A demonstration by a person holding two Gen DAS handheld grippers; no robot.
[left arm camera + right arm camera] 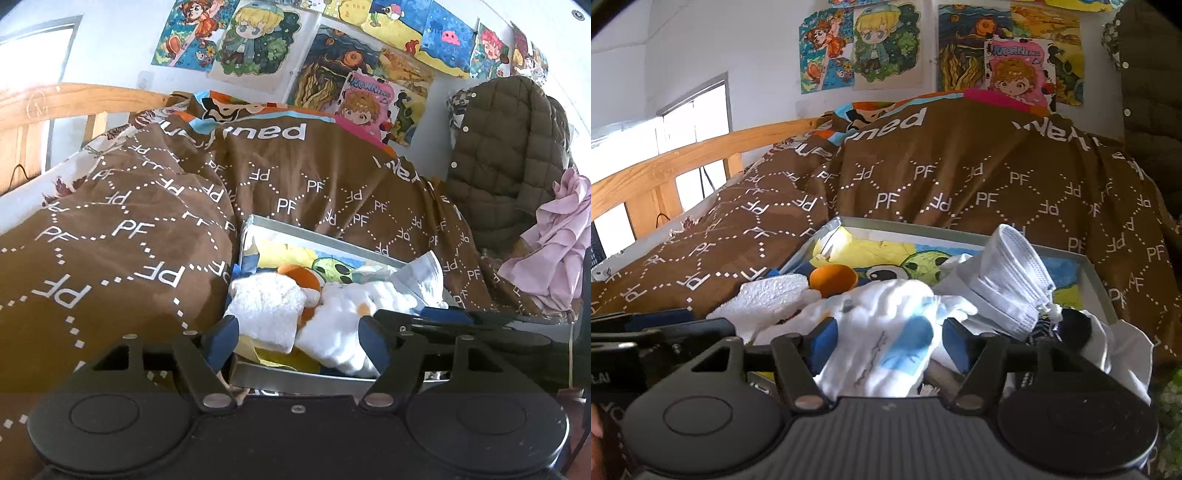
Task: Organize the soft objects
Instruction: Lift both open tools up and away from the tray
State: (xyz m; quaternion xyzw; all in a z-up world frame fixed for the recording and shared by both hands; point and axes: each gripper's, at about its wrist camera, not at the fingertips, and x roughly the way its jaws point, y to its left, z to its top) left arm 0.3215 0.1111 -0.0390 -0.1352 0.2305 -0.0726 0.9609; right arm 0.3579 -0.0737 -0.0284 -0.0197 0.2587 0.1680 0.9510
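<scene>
Tray point(314, 230) floor mostly buried under white cloths point(879, 332); brown blanket point(147, 206) crowding behind. Left tool point(295, 338) and right tool point(886, 345) released, straddling cloth.

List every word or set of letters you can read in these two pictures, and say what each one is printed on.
"PF": repeated all over the brown blanket.
"MORNING": on the pink poster on the wall.
"ned": the end of a larger white word on the blanket's top edge; the rest is hidden in folds.
White lettering at the blanket's right top edge: too creased to read.
</scene>
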